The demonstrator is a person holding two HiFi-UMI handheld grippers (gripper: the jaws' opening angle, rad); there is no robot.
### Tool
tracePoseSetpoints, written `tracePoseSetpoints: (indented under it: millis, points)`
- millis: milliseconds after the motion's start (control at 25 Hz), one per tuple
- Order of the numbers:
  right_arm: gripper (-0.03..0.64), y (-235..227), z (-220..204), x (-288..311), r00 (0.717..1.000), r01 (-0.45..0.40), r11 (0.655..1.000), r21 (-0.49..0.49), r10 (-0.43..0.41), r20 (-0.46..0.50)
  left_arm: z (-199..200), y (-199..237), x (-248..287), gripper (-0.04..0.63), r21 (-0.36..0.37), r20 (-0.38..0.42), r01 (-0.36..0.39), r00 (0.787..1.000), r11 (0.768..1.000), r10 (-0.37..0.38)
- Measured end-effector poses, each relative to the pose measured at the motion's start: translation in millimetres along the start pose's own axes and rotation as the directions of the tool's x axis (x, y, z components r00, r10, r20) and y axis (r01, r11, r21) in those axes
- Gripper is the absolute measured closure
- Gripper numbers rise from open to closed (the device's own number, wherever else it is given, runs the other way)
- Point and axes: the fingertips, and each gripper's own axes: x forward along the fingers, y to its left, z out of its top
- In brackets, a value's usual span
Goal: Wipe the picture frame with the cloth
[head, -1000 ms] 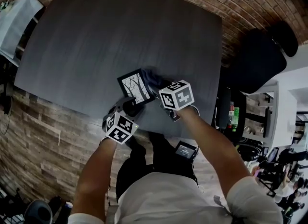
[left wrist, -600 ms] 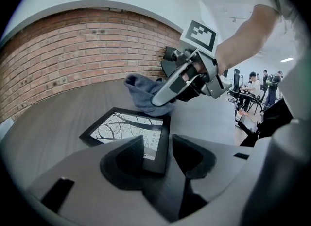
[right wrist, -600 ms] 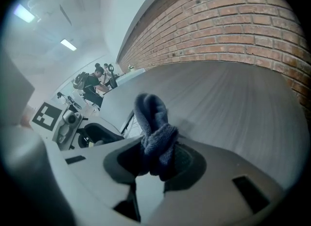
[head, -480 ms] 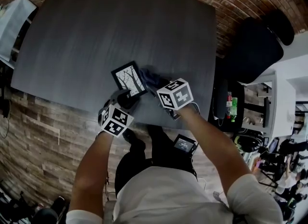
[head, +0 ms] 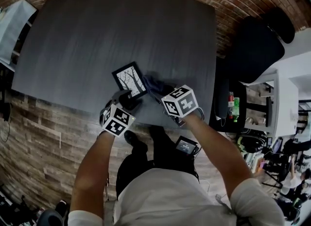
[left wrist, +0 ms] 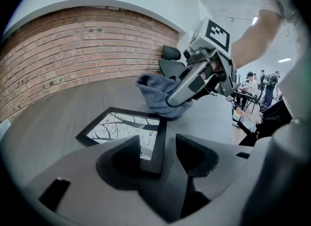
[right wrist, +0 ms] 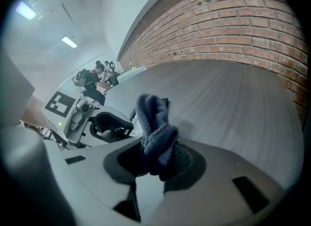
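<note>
While right hand-held gripper clamps cloth, picture frame just beside

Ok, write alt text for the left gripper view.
The left gripper has just opened its jaws wider around the near corner of a picture frame on a table. The right gripper holds a blue cloth at its far corner.

Shirt: light, with short sleeves
Trousers: dark
Left gripper: grey, two jaws with dark pads
Right gripper: grey, same shape
Left cube: white, black square marks
Right cube: white, black square marks
</note>
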Motion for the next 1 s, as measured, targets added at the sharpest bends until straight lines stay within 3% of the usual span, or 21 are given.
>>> tracePoseSetpoints:
  millis: [240,440,640,1000]
  points:
    - [0.517,13.5,-7.0,-16.2,1.0,-0.019,1.0,0.007,0.019,0.017,-1.0,-8.3,-0.1,0.325,0.028,-0.01,0.037,0.999,0.999,-0.037]
    - [0.517,33.5,-2.3,-23.1,0.997,-0.052,0.999,0.012,0.052,0.057,-3.7,-6.6,-17.9,0.291,0.11,-0.007,0.042,0.999,0.993,-0.042]
    - [0.515,58.5,0.4,-10.0,0.993,-0.101,0.995,0.001,0.101,0.067,-16.3,-9.0,-22.6,0.265,0.207,-0.061,0.079,0.996,0.975,-0.067]
    - [0.517,95.8,-1.6,21.1,0.984,-0.155,0.985,-0.081,0.161,0.075,-18.9,-12.7,-23.2,0.242,0.232,-0.072,0.144,0.989,0.962,-0.13]
